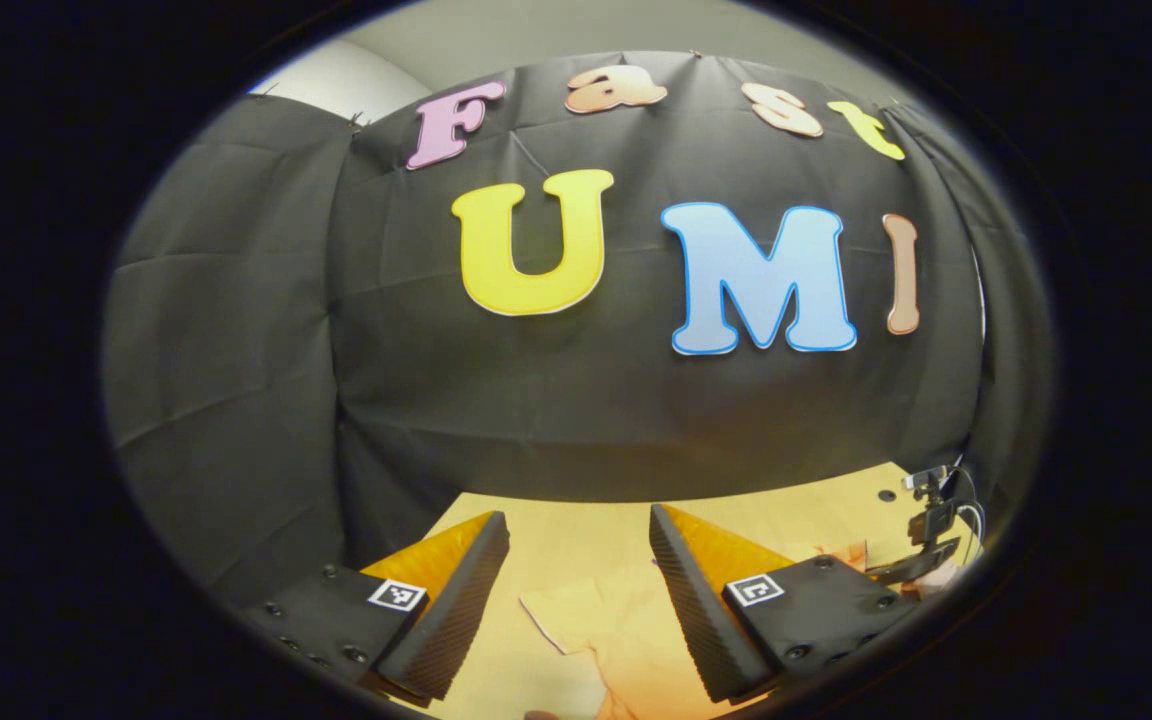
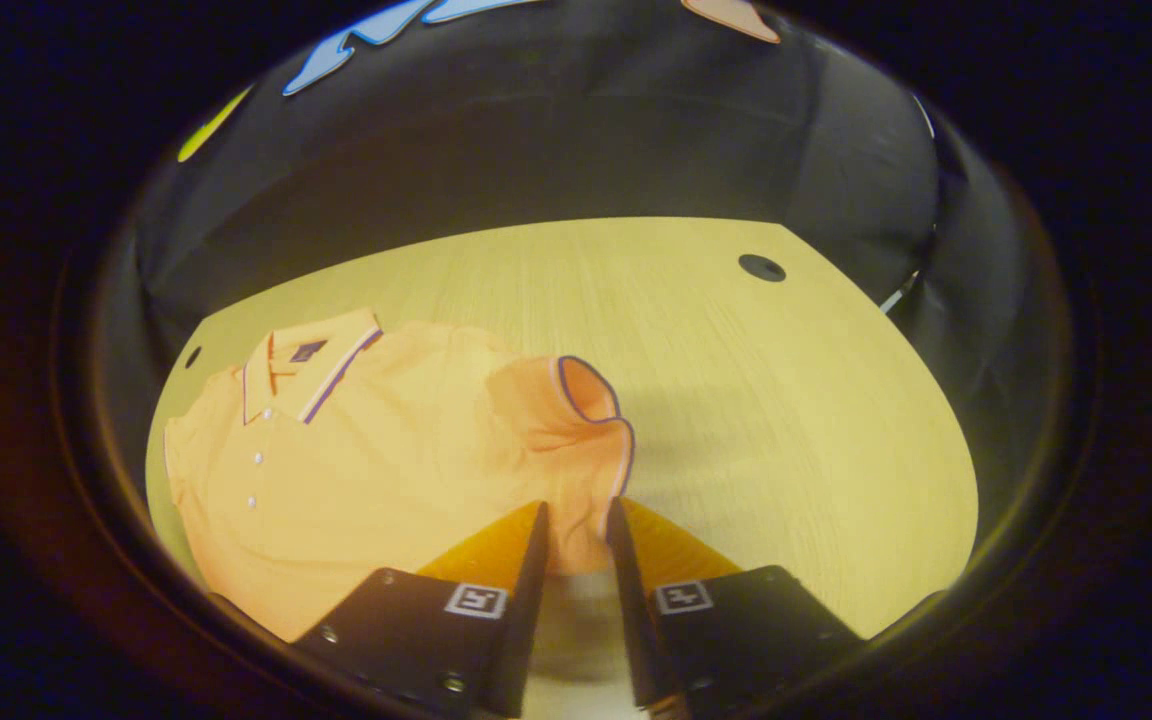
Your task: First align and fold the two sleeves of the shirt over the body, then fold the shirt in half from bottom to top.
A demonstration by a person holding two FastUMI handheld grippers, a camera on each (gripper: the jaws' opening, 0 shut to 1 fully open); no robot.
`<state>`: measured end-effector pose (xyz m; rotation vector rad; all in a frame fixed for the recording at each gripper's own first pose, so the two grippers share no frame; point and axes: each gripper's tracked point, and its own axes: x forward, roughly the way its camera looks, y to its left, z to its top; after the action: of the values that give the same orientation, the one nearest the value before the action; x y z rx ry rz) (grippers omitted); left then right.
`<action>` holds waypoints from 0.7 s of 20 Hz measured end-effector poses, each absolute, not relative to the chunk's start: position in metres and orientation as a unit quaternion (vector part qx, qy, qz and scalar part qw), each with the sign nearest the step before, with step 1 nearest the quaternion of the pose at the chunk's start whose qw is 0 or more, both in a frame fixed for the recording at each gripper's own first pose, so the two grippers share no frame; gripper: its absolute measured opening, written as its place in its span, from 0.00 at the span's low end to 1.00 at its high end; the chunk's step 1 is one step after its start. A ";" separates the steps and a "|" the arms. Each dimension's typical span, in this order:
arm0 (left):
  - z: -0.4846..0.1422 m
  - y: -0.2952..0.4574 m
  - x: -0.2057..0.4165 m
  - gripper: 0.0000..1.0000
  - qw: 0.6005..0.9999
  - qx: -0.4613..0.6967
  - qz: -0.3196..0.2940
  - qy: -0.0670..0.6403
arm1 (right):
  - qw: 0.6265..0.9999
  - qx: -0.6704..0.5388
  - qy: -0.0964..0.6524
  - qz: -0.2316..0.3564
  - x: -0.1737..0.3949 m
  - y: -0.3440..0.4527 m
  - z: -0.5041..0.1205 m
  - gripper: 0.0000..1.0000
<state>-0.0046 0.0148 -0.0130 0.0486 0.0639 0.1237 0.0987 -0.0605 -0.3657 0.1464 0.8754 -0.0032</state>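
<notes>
Over to the left gripper view: the left gripper (image 1: pixel 576 560) is tipped up toward the black cloth wall (image 1: pixel 586 400), its two fingers spread wide with nothing between them. Below and past them runs the pale wooden bench (image 1: pixel 586 530), and a piece of the orange shirt (image 1: pixel 606 640) lies flat on it at the near edge of the picture, showing through the gap between the fingers without touching either one. Off at the far right corner of the bench stands a small dark mount with cables (image 1: pixel 931 530), and a small dark hole (image 1: pixel 886 495) sits in the benchtop just beside it. Now the right gripper view: the right gripper (image 2: pixel 576 530) is down low over the bench (image 2: pixel 756 420), and its fingers are drawn close on a fold of the shirt's sleeve (image 2: pixel 576 420), pinching the fabric between them. That sleeve is lifted and bunched, its dark-piped cuff (image 2: pixel 591 385) standing up in a loop just beyond the fingertips. The rest of the shirt (image 2: pixel 356 450) lies spread on the left part of the bench, collar (image 2: pixel 311 365) toward the far left, a row of small white buttons (image 2: pixel 256 455) running down the placket. To the right the bench is bare wood, with a round dark hole (image 2: pixel 762 267) at its far side.
</notes>
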 end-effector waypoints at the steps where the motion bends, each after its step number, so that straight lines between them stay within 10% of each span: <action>1: -0.013 0.014 -0.004 0.94 0.997 0.023 0.062 0.032 | 0.903 0.075 0.423 0.001 0.100 -0.058 -0.367 0.27; 5: -0.013 0.017 -0.006 0.94 0.997 0.021 0.065 0.033 | 0.898 0.079 0.433 0.002 0.100 -0.054 -0.367 0.01; 14: -0.015 0.025 -0.010 0.94 0.997 0.018 0.071 0.035 | 0.911 0.052 0.409 0.018 0.114 -0.039 -0.335 0.01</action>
<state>-0.0103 0.0254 -0.0151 0.0355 0.0705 0.1424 0.1142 -0.0391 -0.3354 0.1075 0.8434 0.0378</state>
